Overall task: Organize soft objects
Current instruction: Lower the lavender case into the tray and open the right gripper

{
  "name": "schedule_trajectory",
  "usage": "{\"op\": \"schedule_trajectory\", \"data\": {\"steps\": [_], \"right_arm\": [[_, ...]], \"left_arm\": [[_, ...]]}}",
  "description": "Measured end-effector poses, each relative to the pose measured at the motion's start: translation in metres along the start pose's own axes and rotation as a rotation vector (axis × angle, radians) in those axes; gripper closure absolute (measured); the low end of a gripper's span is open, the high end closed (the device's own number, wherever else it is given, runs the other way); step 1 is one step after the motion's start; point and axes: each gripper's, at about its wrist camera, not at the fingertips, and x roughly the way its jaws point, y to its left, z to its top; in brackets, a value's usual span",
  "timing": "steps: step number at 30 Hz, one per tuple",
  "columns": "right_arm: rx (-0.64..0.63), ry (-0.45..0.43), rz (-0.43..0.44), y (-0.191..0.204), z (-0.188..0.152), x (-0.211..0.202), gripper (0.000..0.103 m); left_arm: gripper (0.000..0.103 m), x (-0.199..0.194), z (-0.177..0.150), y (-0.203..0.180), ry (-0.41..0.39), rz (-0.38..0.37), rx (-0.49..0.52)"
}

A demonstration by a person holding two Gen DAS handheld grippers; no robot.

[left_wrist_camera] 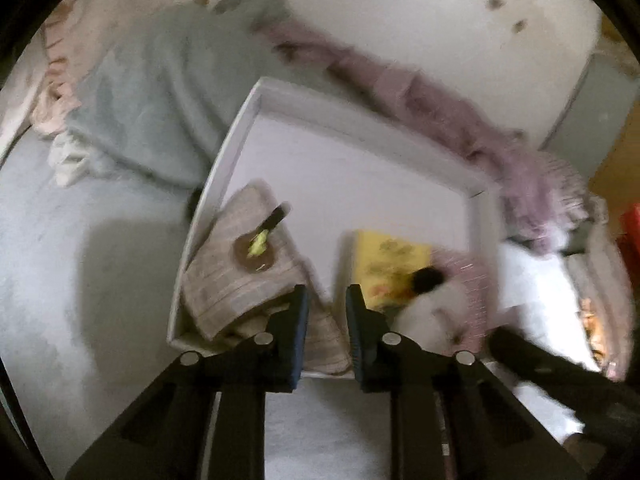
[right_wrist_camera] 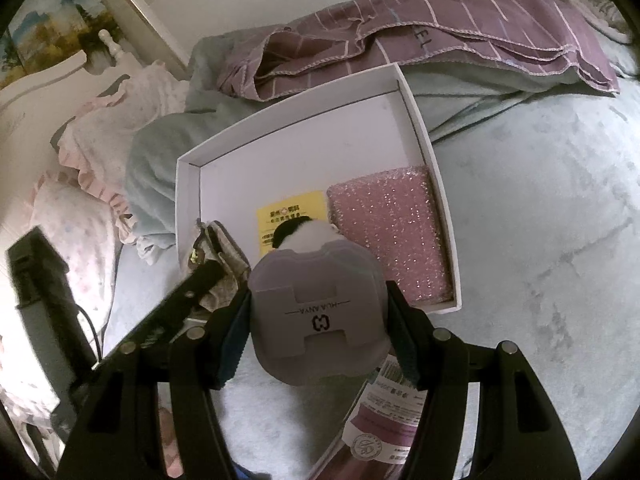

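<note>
We have a striped cloth (left_wrist_camera: 240, 280) and pink sponge (right_wrist_camera: 390, 232) already in the white box (right_wrist_camera: 288, 120) on the bed, our right tool (right_wrist_camera: 316, 320) grips a lilac case (right_wrist_camera: 316, 312), and our blurred left tool (left_wrist_camera: 327, 320) seems nearly closed on nothing.

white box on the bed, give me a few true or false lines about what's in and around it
1. The right tool grips a lavender case. True.
2. The pink glitter pad lies outside the white box. False: it lies inside, against a side wall.
3. A yellow card lies in the box. True.
4. The purple striped blanket is packed in the box. False: it lies on the bed beyond the box.
</note>
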Motion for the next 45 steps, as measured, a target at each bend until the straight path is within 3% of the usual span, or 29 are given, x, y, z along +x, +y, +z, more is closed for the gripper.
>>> {"op": "schedule_trajectory", "data": {"steps": [7, 11, 13, 15, 17, 21, 24, 29, 31, 32, 33, 36, 41, 45], "right_arm": [[0.016, -0.003, -0.004, 0.004, 0.0, 0.002, 0.039], [-0.049, -0.004, -0.022, 0.026, -0.004, 0.003, 0.039], [-0.084, -0.011, -0.033, 0.037, -0.005, 0.003, 0.039], [-0.096, -0.007, -0.054, 0.048, -0.003, 0.007, 0.039], [-0.111, -0.001, -0.113, 0.061, 0.001, 0.013, 0.039], [-0.129, 0.032, -0.128, 0.082, 0.018, 0.032, 0.038], [-0.001, 0.065, -0.127, 0.079, 0.031, 0.058, 0.037], [0.124, 0.057, -0.128, 0.067, 0.051, 0.098, 0.036], [0.128, 0.012, -0.113, 0.068, 0.057, 0.096, 0.036], [0.128, 0.003, -0.094, 0.068, 0.06, 0.095, 0.031], [0.131, 0.009, -0.061, 0.067, 0.062, 0.096, 0.024], [0.177, 0.059, 0.025, 0.06, 0.064, 0.098, 0.021], [0.189, 0.079, -0.025, 0.049, 0.057, 0.082, 0.021], [0.122, 0.054, -0.043, 0.05, 0.043, 0.049, 0.021]], "left_arm": [[0.096, -0.003, -0.001, 0.007, 0.021, -0.009, -0.035], [0.095, -0.013, 0.0, 0.008, 0.037, -0.008, 0.006], [0.086, -0.02, -0.001, 0.013, 0.048, -0.011, 0.032], [0.059, -0.027, -0.003, 0.021, 0.056, 0.002, 0.056], [0.051, -0.032, -0.004, 0.029, 0.045, 0.013, 0.065], [0.051, -0.033, -0.004, 0.046, 0.075, -0.008, 0.04], [0.051, -0.028, -0.007, 0.052, 0.092, 0.059, 0.05], [0.051, -0.013, -0.012, 0.063, 0.151, 0.093, 0.04], [0.051, -0.013, -0.012, 0.068, 0.151, 0.073, 0.021], [0.051, -0.013, -0.012, 0.069, 0.153, 0.067, 0.013], [0.051, -0.014, -0.011, 0.07, 0.154, 0.068, 0.007], [0.051, -0.015, -0.012, 0.069, 0.153, 0.078, 0.02], [0.051, -0.02, -0.012, 0.07, 0.154, 0.061, 0.016], [0.051, -0.031, -0.01, 0.068, 0.163, 0.007, 0.006]]}}
